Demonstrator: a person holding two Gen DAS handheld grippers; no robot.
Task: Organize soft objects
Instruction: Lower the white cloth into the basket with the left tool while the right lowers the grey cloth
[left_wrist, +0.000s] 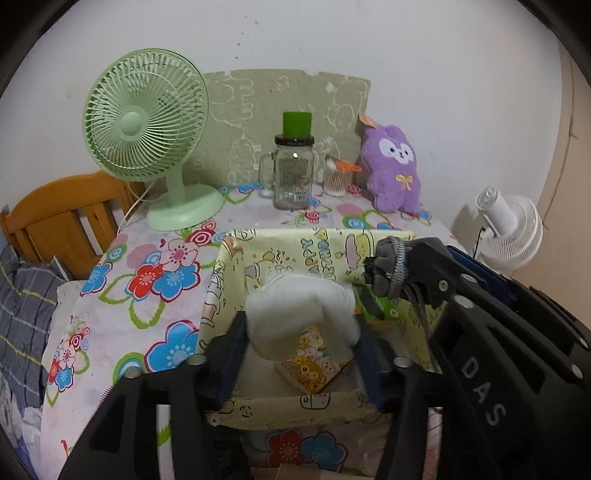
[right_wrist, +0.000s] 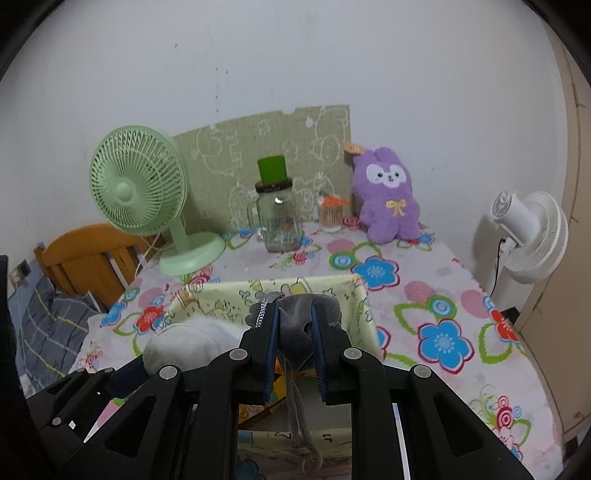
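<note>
On the flowered tablecloth (left_wrist: 122, 280), the pale yellow cartoon-print fabric basket (left_wrist: 295, 243) sits near the front edge. The left gripper (left_wrist: 301, 339) is clamped on a fluffy white soft object (left_wrist: 295, 310), rounded and cottony, held above the basket's inside, where a bear-print packet (left_wrist: 314, 369) lies. To its right, the right gripper (right_wrist: 294, 332) pinches a grey velvety pouch (right_wrist: 295, 328), crumpled, its grey drawstring cord (right_wrist: 299, 410) dangling over the basket. A purple plush bunny (left_wrist: 393, 166) leans at the back by the wall.
</note>
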